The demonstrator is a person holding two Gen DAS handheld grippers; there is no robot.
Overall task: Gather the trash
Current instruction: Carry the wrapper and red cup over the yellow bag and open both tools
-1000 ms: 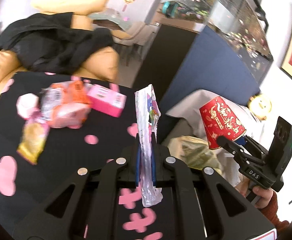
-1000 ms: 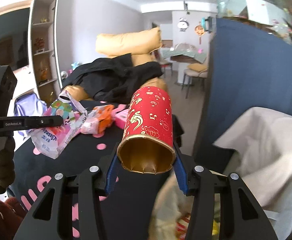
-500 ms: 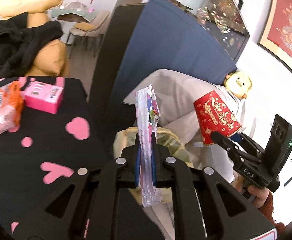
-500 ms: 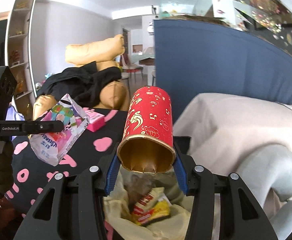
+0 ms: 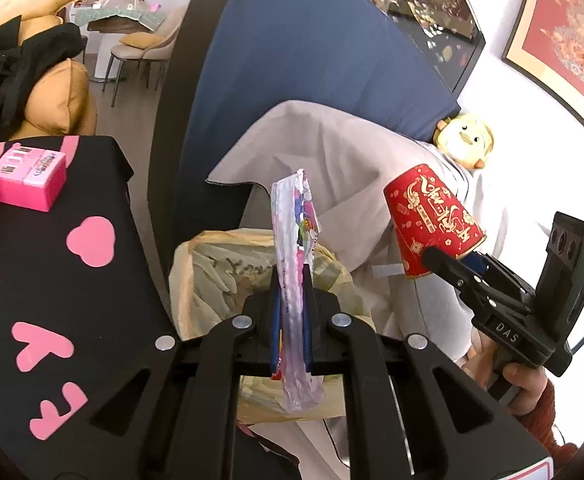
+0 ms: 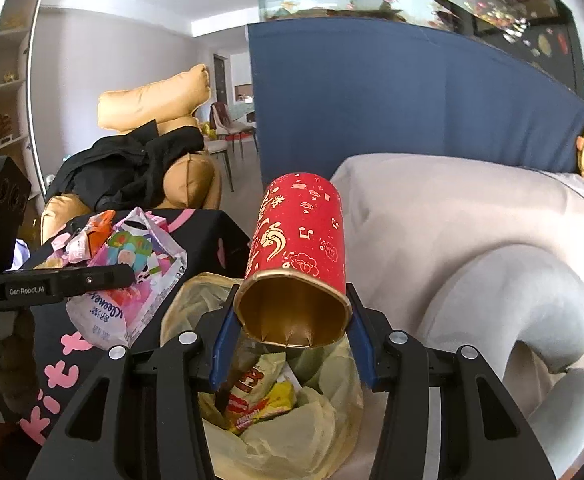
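We see a grey blanket [image 6: 472, 240] on the sofa w/ a blue panel [image 6: 392, 100] behind, black table [image 5: 51, 280] w/ pink box [image 5: 27, 180] to the left. Betw. them the yellowish trash bag [image 6: 292, 440] gapes, wrappers inside. Above it, right gripper [image 6: 292, 344] clamps a red paper cup [image 6: 300, 248]; left gripper [image 5: 292, 300] pinches a tissue pack wrapper [image 5: 294, 232].

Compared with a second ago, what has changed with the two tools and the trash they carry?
Both tools swung away from the black table and now hover over the open trash bag. The left tool still pinches the tissue wrapper; the right tool still grips the red paper cup. Nothing was let go. The pink box stays on the table.
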